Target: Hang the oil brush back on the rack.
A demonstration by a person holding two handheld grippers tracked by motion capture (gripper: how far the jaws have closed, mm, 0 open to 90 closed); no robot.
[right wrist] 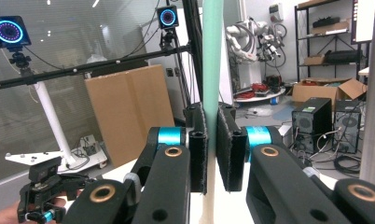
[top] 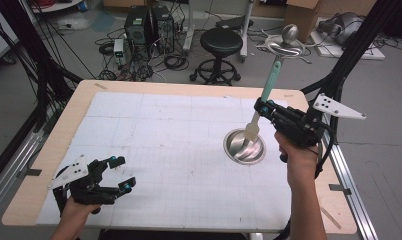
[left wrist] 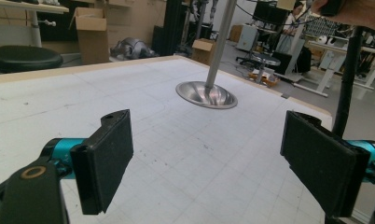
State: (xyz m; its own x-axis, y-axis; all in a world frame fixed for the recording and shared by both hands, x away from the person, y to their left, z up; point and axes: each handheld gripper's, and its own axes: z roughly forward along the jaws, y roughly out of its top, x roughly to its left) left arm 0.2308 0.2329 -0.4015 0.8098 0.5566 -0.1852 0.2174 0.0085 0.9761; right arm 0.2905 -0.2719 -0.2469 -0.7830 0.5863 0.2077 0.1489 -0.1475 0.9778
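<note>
Gripping the green-handled spatula (top: pixel 269 92) upright in the clamped right hand-held gripper (top: pixel 261 107), blade tip down in the metal bowl (top: pixel 244 146) on the desk (top: pixel 154 145). Resting apart near the desk's front corner, left hand-held gripper (top: pixel 120 172) gaping, empty. Stirring or scraping seemingly under way, end not judged.

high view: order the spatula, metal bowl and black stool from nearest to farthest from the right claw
1. spatula: clamped in the right claw, standing upright.
2. metal bowl: on the table just below and left of the claw, under the spatula's blade.
3. black stool: on the floor beyond the table's far edge.
</note>
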